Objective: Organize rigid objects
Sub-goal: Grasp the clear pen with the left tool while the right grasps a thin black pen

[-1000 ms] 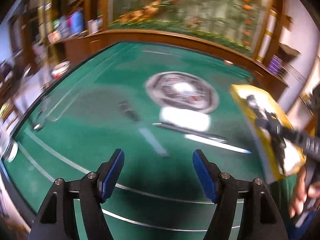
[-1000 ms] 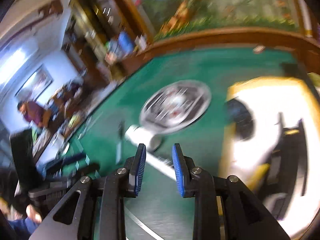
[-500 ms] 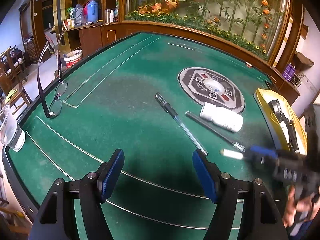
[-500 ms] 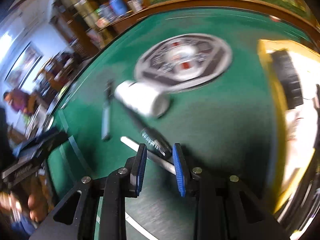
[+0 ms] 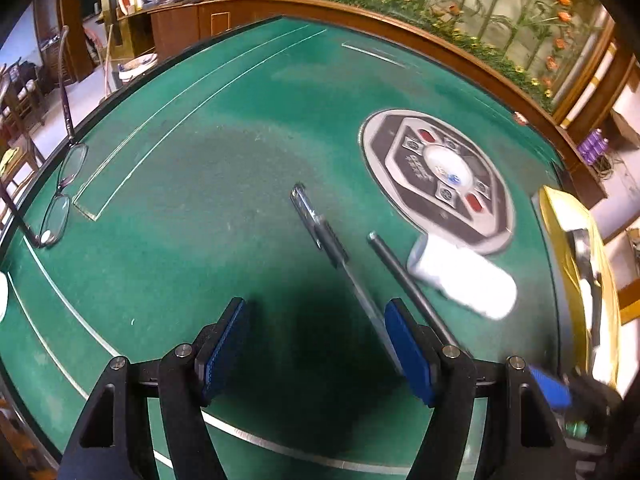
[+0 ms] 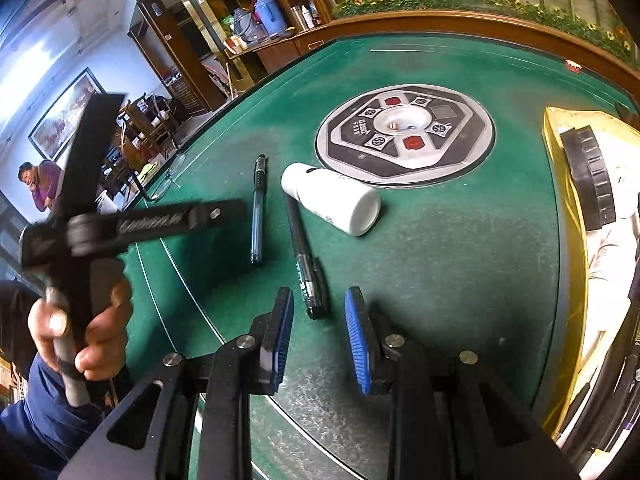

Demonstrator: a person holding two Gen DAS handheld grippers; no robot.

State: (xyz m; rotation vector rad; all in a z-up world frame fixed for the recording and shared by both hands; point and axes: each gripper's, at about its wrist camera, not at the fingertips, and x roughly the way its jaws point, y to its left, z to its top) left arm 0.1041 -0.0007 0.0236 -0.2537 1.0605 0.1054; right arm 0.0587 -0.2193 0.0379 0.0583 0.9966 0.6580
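Right wrist view: black pen lined up between narrow fingers, not yet gripped

Right gripper point(image 6: 320, 336), lower centre of frame, fingers apart by a narrow gap and empty. Near end of the black pen point(image 6: 306, 270) lies just ahead of that gap, so a pinch on the capped end looks intended.

Left gripper point(image 5: 318, 346), bottom centre of its frame, fingers wide and empty. Clear pen point(image 5: 340, 264) runs diagonally toward the right finger; probably next candidate.

White bottle point(image 6: 332, 200) lies on its side mid-frame, touching or just beside the black pen's far end; may roll if the pen drags.

Yellow tray point(image 6: 560, 216) at the right edge already holds a black ring-shaped part, likely the collection spot.

Bench point(image 6: 460, 264): green felt, worn, white inlaid lines, round control panel point(image 6: 404, 132) upper centre. Glasses point(image 5: 60, 196) at left edge. Room: wood cabinets, flower mural behind; a person stands far left
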